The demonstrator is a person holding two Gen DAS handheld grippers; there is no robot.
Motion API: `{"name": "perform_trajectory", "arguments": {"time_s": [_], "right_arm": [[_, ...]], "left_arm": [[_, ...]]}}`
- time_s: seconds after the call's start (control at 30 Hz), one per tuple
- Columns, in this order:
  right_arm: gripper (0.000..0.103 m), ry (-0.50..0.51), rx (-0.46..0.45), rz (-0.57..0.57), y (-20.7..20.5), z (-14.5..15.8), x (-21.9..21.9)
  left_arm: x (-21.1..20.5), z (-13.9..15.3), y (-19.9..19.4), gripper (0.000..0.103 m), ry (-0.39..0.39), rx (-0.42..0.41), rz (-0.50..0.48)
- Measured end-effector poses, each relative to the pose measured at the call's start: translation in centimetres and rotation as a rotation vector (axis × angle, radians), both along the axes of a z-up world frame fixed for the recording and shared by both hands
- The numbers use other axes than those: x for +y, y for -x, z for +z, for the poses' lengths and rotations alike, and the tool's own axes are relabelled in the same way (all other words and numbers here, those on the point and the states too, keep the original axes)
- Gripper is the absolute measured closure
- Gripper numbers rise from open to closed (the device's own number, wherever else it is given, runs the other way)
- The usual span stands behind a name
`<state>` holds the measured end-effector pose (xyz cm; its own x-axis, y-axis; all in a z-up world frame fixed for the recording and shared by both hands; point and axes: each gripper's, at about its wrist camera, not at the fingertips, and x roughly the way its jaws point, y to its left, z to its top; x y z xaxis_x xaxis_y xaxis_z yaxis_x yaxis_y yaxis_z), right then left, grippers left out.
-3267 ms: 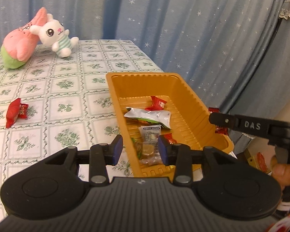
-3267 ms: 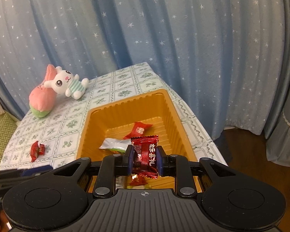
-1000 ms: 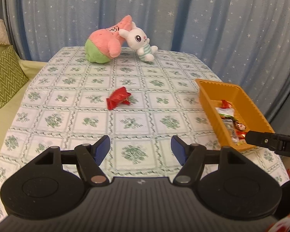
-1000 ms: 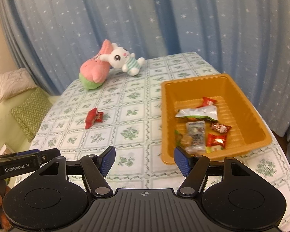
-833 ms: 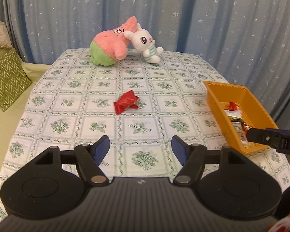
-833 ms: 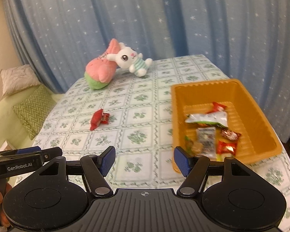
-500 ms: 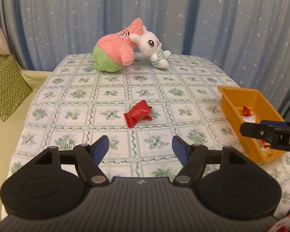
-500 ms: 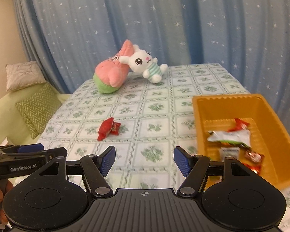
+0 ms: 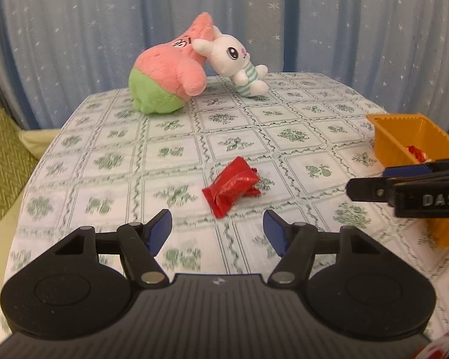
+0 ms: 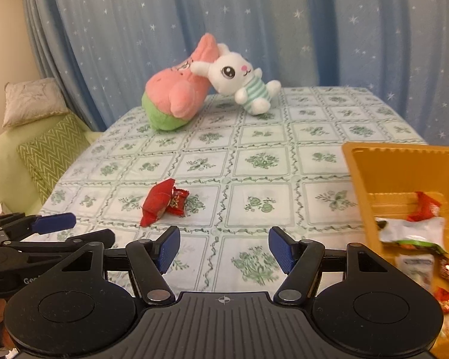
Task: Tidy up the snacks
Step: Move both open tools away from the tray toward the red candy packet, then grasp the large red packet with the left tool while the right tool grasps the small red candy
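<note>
Two red snack packets lie together mid-table: a larger red packet (image 9: 232,185) (image 10: 157,202) and a small red candy (image 10: 178,200) touching its right side. My left gripper (image 9: 217,220) (image 10: 91,227) hovers just short of them; its jaws are closing with nothing between them. My right gripper (image 10: 223,240) (image 9: 368,181) is open and empty, to the right of the packets. The orange tray (image 10: 404,155) (image 9: 401,119) stands at the right with several wrapped snacks (image 10: 410,233) inside.
A pink and green plush (image 9: 167,83) and a white bunny plush (image 9: 236,62) lean together at the table's far end. Blue starred curtains hang behind. Green cushions (image 10: 54,149) lie beyond the table's left edge.
The right gripper, earlier shut on a red candy over the tray, is now open and empty. Both grippers have swung left and lower toward the red packets; the tray has slid to the right edge.
</note>
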<state>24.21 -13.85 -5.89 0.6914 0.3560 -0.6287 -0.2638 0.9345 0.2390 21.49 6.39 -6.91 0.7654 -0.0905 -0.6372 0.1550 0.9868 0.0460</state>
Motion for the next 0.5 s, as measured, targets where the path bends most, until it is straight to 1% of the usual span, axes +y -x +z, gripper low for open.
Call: {"name": "perform_trajectory", "arguments": {"time_s": [0.07, 0.17, 0.3, 0.5], "right_arm": [[0.037, 0.010, 0.006, 0.006, -1.2, -0.7, 0.3], [0.037, 0.013, 0.008, 0.013, -2.6, -1.4, 0.6], [0.040, 0.013, 0.022, 0.014, -4.4, -2.1, 1.0], [0.040, 0.027, 0.056, 0.004, -6.3, -3.2, 1.3]], "left_arm": [[-0.4, -0.2, -0.9, 0.039, -0.022, -0.020, -0.019], [-0.8, -0.7, -2.2, 0.039, -0.034, -0.029, -0.045], [-1.4, -1.8, -3.7, 0.044, -0.073, -0.017, -0.092], [-1.5, -3.3, -5.4, 0.054, -0.119, 0.001, -0.132]]}}
